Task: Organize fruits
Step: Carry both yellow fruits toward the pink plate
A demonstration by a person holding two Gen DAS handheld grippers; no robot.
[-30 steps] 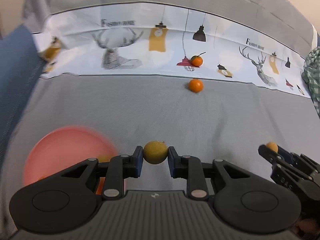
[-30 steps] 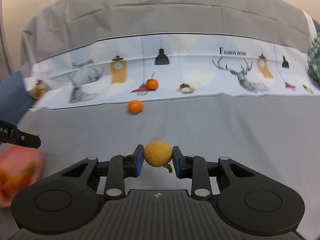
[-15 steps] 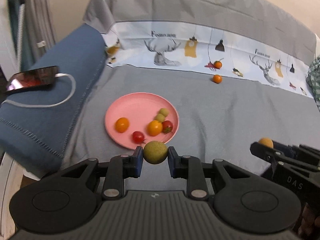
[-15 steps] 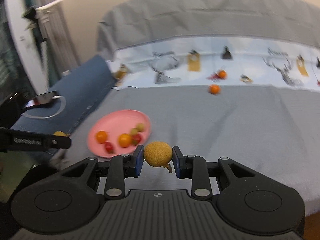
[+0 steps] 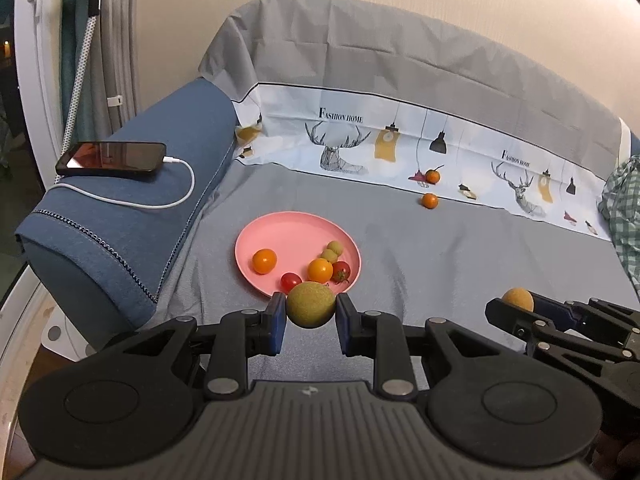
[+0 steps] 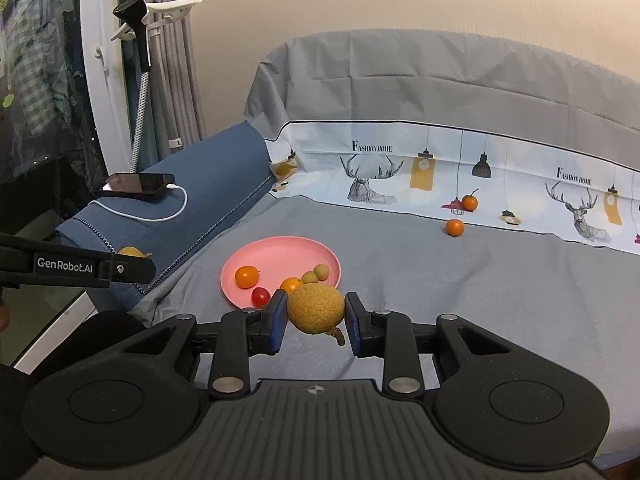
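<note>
Jaws of left gripper (image 5: 311,312) clamped on greenish fruit (image 5: 311,305), right gripper (image 6: 316,316) on bumpy orange fruit (image 6: 316,308), both held up short of pink plate (image 5: 280,228) for dropping in.

Both wrist views downward over shared plate (image 5: 256,236)

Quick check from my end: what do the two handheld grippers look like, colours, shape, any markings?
Both match: the left gripper and right gripper are matte black plastic with a ribbed grey body, two round discs at the sides, silver pivot bolts, jointed link arms and blue finger pads. White "GenRobot.AI" lettering runs along the left gripper's side; "DAS" is moulded into the right one's.
</note>
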